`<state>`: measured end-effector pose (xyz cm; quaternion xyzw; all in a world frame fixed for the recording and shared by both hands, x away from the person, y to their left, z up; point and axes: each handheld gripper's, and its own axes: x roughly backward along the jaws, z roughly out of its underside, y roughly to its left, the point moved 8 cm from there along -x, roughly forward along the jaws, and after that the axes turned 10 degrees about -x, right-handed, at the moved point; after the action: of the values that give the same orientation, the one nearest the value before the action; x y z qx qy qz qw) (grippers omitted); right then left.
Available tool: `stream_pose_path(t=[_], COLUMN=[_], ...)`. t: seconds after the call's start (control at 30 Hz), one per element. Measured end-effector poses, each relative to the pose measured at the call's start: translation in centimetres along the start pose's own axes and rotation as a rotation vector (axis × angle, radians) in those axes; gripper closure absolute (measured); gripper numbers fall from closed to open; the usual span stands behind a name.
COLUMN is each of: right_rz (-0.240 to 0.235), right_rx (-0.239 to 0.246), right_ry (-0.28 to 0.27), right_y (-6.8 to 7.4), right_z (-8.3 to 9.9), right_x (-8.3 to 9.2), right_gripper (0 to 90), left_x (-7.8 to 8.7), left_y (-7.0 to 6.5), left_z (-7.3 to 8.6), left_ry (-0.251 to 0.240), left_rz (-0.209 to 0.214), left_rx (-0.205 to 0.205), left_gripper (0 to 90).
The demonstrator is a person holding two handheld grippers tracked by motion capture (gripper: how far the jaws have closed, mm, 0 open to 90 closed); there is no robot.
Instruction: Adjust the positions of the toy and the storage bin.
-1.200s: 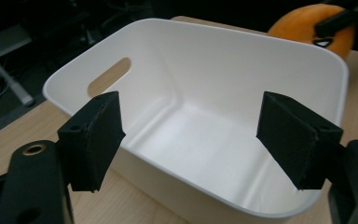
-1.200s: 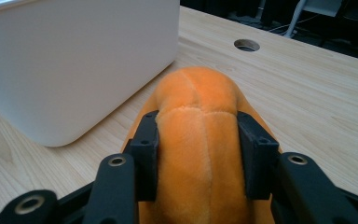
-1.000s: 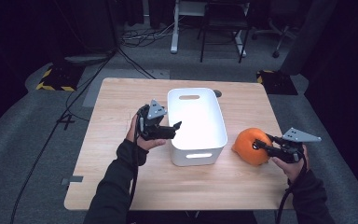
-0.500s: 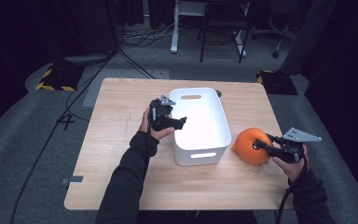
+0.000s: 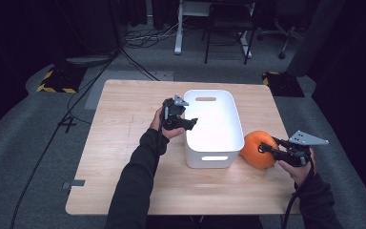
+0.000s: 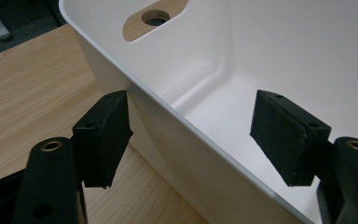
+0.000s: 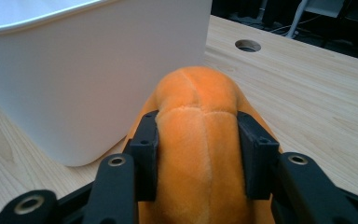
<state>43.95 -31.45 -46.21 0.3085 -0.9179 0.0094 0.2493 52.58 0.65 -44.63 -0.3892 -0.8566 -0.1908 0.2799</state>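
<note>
Here the orange plush [image 7: 200, 140] sits squeezed between fingers [image 7: 147, 154].

black sleeves; black claws [image 5: 192, 122] topped by grey plates.

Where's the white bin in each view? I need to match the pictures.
High view: bin mid-table, between the two grippers.
Left gripper view: its rim runs diagonally between the open jaws, one pad outside, one inside.
Right gripper view: its wall upper left, behind the orange plush.
Shared landmark: the wooden table.
</note>
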Motion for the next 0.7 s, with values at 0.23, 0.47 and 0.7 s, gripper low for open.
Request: stream_pose_path(t=[0.23, 0.47, 0.7], right_rz=[-0.002, -0.003, -0.004], right_rx=[0.006, -0.002, 0.007], right_ry=[0.002, -0.001, 0.003], right_y=[-0.1, 0.0, 0.0], right_z=[0.0, 0.0, 0.1], right_x=[0.0, 0.0, -0.1], right_gripper=[57.4, 57.4, 57.0], left_x=[1.1, 6.8, 9.9], left_y=[0.2, -0.3, -0.4], left_z=[-0.4, 0.5, 3.5], left_ry=[-0.031, -0.112, -0.082], left_rz=[-0.023, -0.054, -0.085], left_rx=[0.016, -0.033, -0.049], left_gripper=[22.8, 18.3, 16.8])
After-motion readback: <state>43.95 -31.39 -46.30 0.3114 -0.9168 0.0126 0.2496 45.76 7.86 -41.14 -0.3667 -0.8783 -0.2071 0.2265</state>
